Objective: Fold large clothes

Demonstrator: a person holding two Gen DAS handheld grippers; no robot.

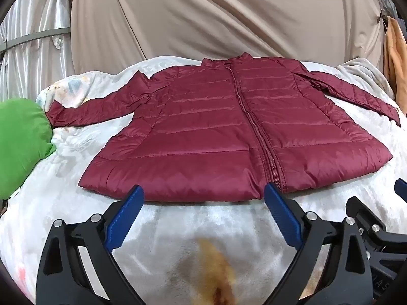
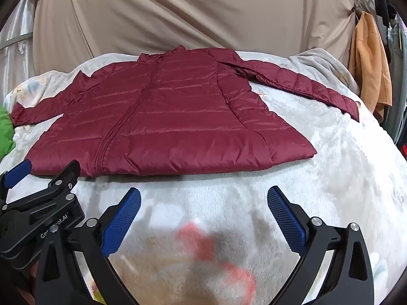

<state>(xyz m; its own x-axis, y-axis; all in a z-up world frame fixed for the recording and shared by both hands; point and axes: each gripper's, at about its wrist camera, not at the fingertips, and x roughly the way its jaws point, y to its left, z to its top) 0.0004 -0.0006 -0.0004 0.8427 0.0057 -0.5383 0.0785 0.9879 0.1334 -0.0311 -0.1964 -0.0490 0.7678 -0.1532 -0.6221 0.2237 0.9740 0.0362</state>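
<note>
From the left wrist, the left tool [image 1: 202, 198] hangs released, its blue ribbed pads spread wide with nothing between them. The maroon jacket [image 1: 203, 137] lies straight ahead of it, front up and zipped, spread flat on the bed's pale fleece blanket [image 1: 63, 190]. The jacket's hem is the edge nearest the tool; the pad tips show right at that hem, though I cannot tell whether they touch it. The jacket's long axis, hem to collar, runs away from the tool along the zipper [image 1: 254, 127], and both sleeves splay out sideways from the body. A green cushion [image 1: 23, 139] sits just beyond the left sleeve's cuff. The shell is glossy, thin and quilted in horizontal channels; I judge it slippery and springy, likely to puff back after a fold.

From the right wrist, the right tool [image 2: 203, 200] is likewise released and empty, and lies near the hem but clearly apart from it, with bare blanket [image 2: 343, 178] between. The jacket [image 2: 165, 127] lies ahead and to the left of this tool, its right sleeve [image 2: 305, 86] stretching away from the body toward an orange garment [image 2: 371, 63] hanging beyond the bed. The left tool [image 2: 17, 170] shows beside the hem's left part, so the left hand is the nearer.
</note>
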